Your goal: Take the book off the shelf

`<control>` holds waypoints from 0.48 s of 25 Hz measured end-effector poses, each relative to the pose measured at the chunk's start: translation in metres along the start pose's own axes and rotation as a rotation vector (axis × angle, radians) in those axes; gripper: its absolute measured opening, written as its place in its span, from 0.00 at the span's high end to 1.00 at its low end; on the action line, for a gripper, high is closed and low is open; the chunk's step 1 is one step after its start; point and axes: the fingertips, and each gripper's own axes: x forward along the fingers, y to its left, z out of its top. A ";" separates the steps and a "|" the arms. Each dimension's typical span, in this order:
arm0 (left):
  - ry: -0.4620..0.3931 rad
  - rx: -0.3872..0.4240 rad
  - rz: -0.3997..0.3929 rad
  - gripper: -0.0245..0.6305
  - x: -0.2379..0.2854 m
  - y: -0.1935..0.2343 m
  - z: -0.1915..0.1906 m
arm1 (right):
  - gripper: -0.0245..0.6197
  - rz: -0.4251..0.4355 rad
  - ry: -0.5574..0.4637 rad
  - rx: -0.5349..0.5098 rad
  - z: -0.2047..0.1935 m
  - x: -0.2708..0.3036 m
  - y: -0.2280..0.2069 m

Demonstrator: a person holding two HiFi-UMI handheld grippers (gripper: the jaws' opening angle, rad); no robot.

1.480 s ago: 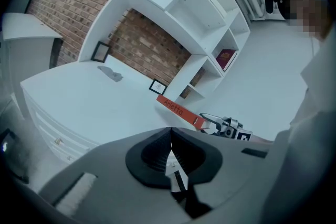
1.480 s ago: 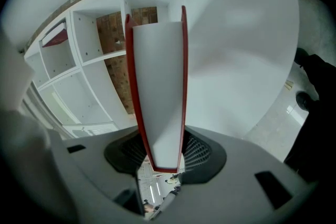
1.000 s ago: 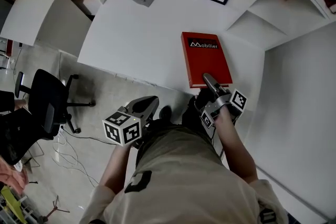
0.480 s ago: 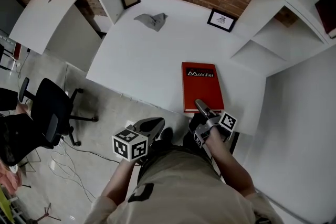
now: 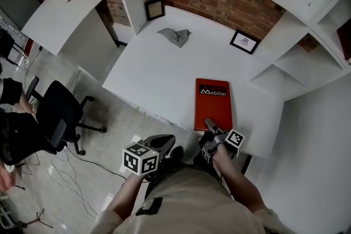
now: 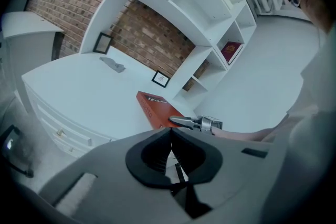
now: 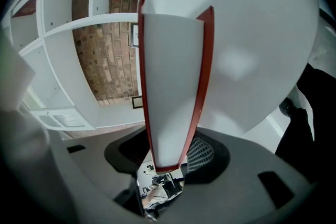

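Note:
A red book (image 5: 213,102) with white lettering lies flat on the white table (image 5: 159,71), its near end at the front edge. My right gripper (image 5: 209,126) is shut on that near end. In the right gripper view the pale page edge (image 7: 170,86) runs up between the red covers from the jaws of the right gripper (image 7: 168,159). My left gripper (image 5: 164,143) hangs below and in front of the table edge, shut on nothing. From the left gripper view, the left gripper (image 6: 170,131) looks at the book (image 6: 156,108) and the right gripper (image 6: 184,122).
A white shelf unit (image 5: 299,60) stands at the table's right, with another dark red book (image 6: 231,51) in it. Two picture frames (image 5: 244,41) (image 5: 154,9) and a grey cloth (image 5: 175,35) sit near the brick wall. An office chair (image 5: 55,120) stands on the floor at left.
The right gripper has sunk lower with the book still in it, and the head view has tipped up to show more brick wall. The left gripper has hardly moved.

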 end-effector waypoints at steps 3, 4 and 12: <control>0.000 -0.001 0.009 0.96 -0.003 0.003 -0.001 | 0.70 -0.024 -0.005 0.011 0.000 0.007 -0.013; 0.002 0.000 0.011 0.96 -0.005 0.004 -0.002 | 0.69 -0.029 0.001 0.014 -0.002 0.009 -0.017; -0.001 0.033 -0.004 0.96 -0.005 0.004 0.006 | 0.63 -0.101 0.045 0.002 -0.011 0.020 -0.035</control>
